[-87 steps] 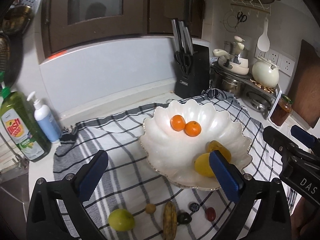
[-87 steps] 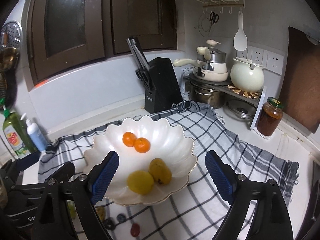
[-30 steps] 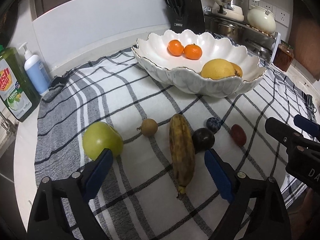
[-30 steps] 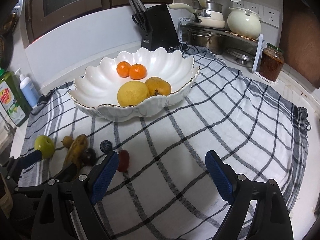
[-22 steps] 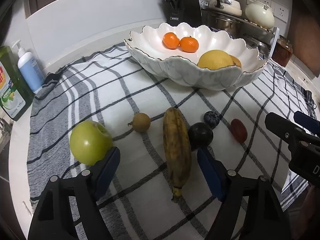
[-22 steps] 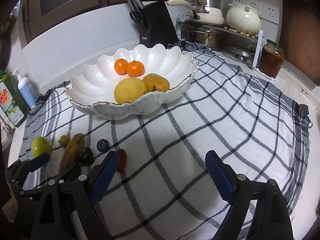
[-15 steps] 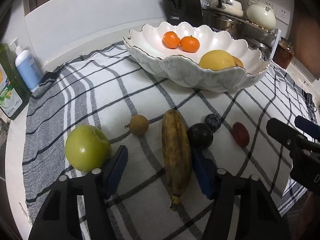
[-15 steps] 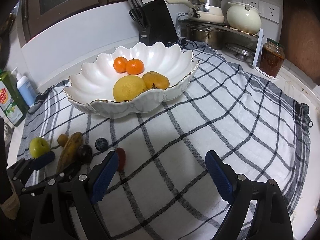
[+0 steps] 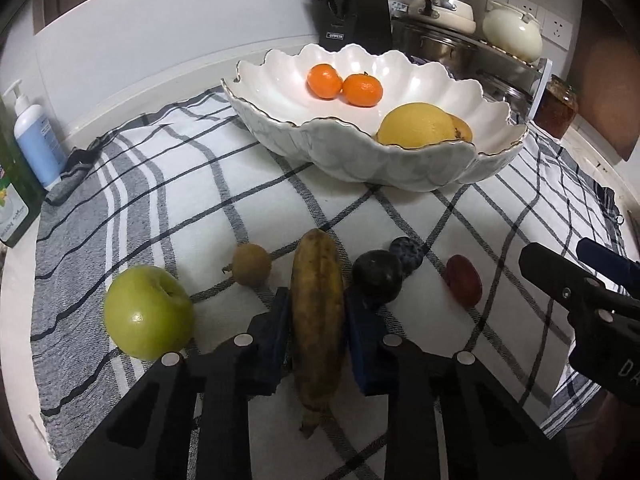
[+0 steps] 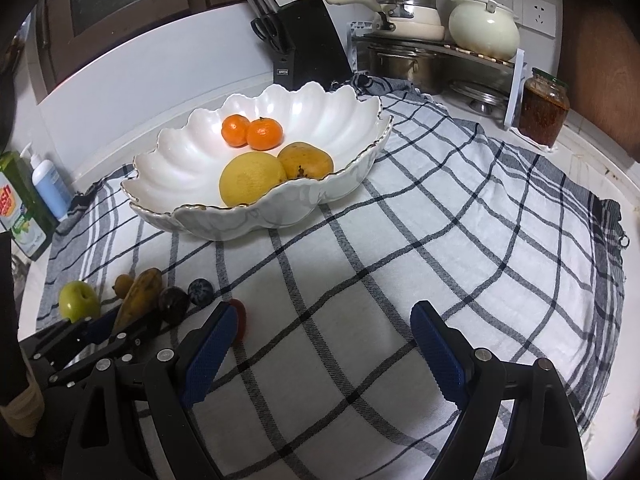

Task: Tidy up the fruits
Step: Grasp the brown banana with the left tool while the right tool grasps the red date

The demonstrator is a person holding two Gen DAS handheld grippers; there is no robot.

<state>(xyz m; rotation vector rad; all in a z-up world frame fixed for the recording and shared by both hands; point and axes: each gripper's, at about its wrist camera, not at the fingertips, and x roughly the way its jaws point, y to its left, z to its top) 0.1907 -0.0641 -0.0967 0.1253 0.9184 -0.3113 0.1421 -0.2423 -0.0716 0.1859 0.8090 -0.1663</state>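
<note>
The left tool [image 9: 316,316] has just closed its blue pads onto the flanks of the brown-spotted banana [image 9: 318,312], where a second ago they stood wide on either side of it; the fruit lies flat on the checked cloth [image 9: 200,184], so the grip is made but the lift is not. Just beside the right pad sits the dark plum [image 9: 378,276], close enough that I cannot tell whether the pad touches it. Farther out lie the blueberry [image 9: 407,249], the red fruit [image 9: 464,285], the small brown fruit [image 9: 252,264] and the green apple [image 9: 147,316]. The right tool [image 10: 320,344] hangs wide open over bare cloth, holding nothing. Beyond, the scalloped white bowl [image 9: 400,164] already holds two mandarins [image 9: 344,85] and two yellow fruits, so the banana is probably bound there next, leaving five loose pieces.
</note>
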